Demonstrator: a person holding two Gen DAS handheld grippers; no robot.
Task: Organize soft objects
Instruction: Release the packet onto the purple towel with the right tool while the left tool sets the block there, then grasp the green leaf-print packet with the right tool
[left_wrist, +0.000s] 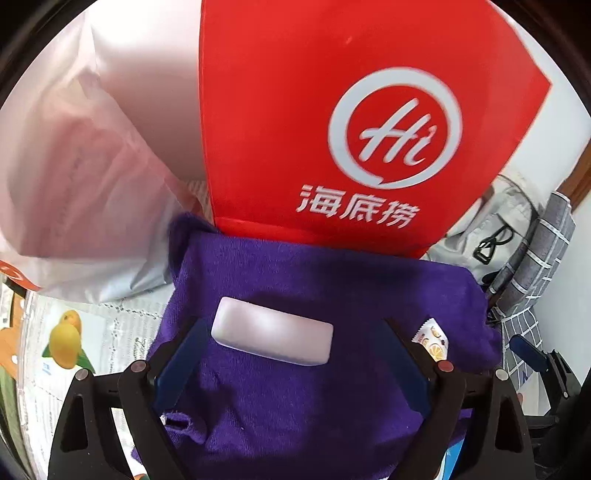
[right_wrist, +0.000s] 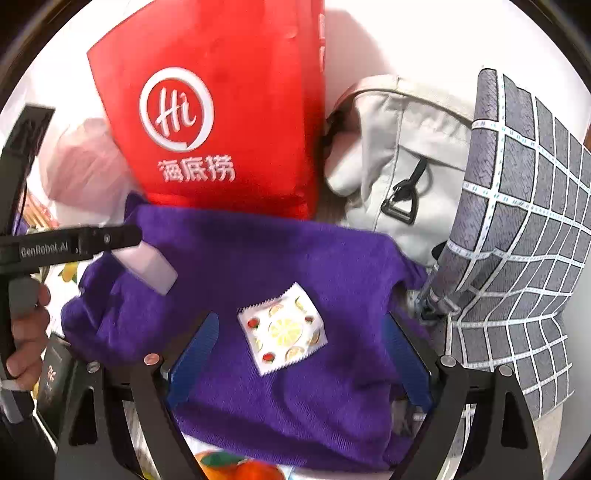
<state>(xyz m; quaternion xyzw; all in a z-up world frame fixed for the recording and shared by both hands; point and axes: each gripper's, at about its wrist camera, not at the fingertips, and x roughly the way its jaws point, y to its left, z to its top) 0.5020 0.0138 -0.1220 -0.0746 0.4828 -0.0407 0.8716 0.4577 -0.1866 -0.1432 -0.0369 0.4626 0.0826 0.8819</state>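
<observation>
Landmark: purple knitted cloth (left_wrist: 314, 387), spread flat on the bench.

Left tool (left_wrist: 291, 354): blue-padded fingers spread wide, pinching nothing. White rectangular soft block (left_wrist: 272, 336) lies on the purple cloth between the fingers, nearer the left one; no pad touches it.

Right tool (right_wrist: 301, 354): fingers also spread wide, nothing gripped. Small square sachet with a lemon-and-fruit print (right_wrist: 282, 330) lies flat on the purple cloth between the fingers, clear of both pads, one corner pointing away from the camera.

Right wrist view shows the left tool at the cloth's left edge, a hand (right_wrist: 27, 332) on its grip, and the white block partly under its black body. Left wrist view shows the sachet at the cloth's right side, just outside the left tool's right finger.

At the cloth's far edge: red paper bag with a white "Hi" logo (left_wrist: 332, 110), upright, touching the cloth. Left of the bag, a translucent white plastic bag (left_wrist: 74, 184). Right of the bag, a light grey fabric bag with a black buckle (right_wrist: 399, 166), then a grey checked fabric cushion (right_wrist: 517, 240) off the cloth's right edge.
</observation>
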